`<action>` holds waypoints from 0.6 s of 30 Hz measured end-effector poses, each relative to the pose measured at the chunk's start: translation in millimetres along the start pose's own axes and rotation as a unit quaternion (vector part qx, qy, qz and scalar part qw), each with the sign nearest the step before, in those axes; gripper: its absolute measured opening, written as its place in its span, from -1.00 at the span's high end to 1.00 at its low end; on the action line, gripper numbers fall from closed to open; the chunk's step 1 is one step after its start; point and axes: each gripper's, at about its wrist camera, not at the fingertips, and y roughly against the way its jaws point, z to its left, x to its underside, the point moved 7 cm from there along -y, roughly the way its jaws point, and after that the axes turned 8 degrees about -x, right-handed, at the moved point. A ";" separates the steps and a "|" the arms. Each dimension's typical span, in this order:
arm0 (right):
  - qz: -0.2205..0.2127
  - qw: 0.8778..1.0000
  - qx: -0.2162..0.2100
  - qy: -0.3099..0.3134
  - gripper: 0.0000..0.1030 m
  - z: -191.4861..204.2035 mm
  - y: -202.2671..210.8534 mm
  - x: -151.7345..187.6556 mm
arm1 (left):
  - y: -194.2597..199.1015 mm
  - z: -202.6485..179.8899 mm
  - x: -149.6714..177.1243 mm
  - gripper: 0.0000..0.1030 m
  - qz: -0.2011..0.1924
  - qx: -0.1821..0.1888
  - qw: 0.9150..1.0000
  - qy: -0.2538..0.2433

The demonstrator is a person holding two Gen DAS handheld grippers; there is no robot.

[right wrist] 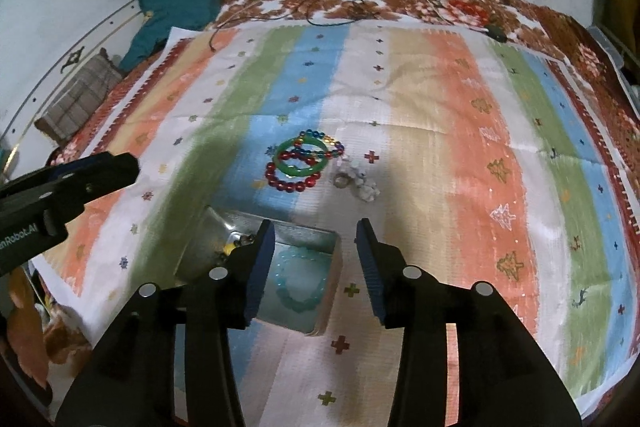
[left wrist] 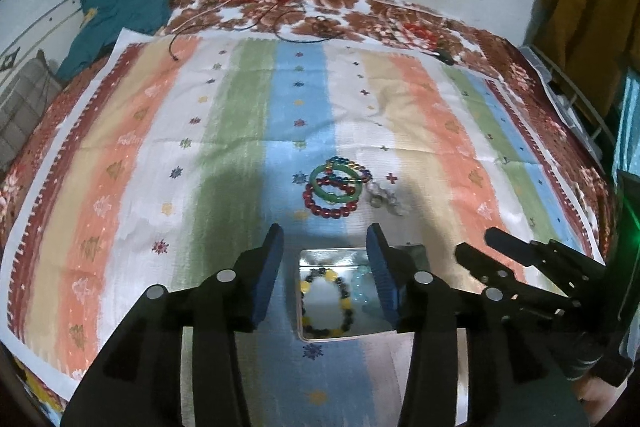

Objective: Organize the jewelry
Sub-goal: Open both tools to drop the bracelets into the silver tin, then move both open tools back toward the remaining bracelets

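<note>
A shiny metal tin (left wrist: pixel 306 335) (right wrist: pixel 208 243) lies open on the striped cloth. It holds a black-and-yellow bead bracelet (left wrist: pixel 326 301) and a pale blue bracelet (left wrist: pixel 360 287) (right wrist: pixel 298 281). Beyond it lies a pile: a green bangle (left wrist: pixel 335 185) (right wrist: pixel 298 158), a red bead bracelet (left wrist: pixel 330 209) (right wrist: pixel 290 183), a multicolour bead bracelet (left wrist: pixel 352 163) (right wrist: pixel 320 141) and whitish pieces (left wrist: pixel 382 197) (right wrist: pixel 360 181). My left gripper (left wrist: pixel 325 239) is open and empty above the tin. My right gripper (right wrist: pixel 315 233) is open and empty over the tin's right side.
The striped cloth (left wrist: pixel 240 131) (right wrist: pixel 460 115) covers a floral blanket (left wrist: pixel 340 11) on a bed. Cables (left wrist: pixel 248 23) run from the wall across the far edge. Teal clothing (left wrist: pixel 120 3) (right wrist: pixel 176 3) lies far left. A yellow garment (left wrist: pixel 588 11) hangs at the right.
</note>
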 end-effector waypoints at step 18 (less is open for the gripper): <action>0.007 1.000 0.019 -0.013 -0.16 -18.5 -29.5 -21.4 | -49.0 7.3 -6.5 0.04 0.043 -0.034 0.998 -0.012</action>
